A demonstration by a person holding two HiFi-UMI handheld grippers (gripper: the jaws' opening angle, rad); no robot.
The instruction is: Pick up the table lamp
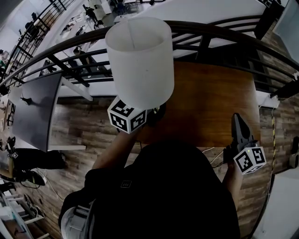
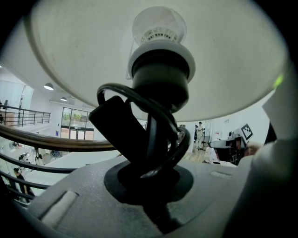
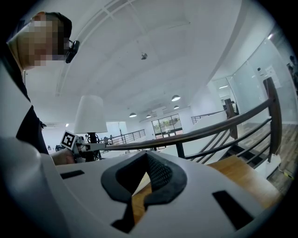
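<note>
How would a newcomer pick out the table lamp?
Find the brown wooden table beside the dark curved railing. Above its left end the left gripper holds up the table lamp: the only thing with a white drum shade.

This is an upper gallery in a large open office building: a curved dark railing (image 1: pixel 191 26) at the head view's top edges a wood-plank floor (image 1: pixel 84 126), with people (image 1: pixel 88 13) on a lower level at upper left. The right gripper view shows round ceiling lights (image 3: pixel 175 98) and glazed doors (image 3: pixel 164 124).
</note>
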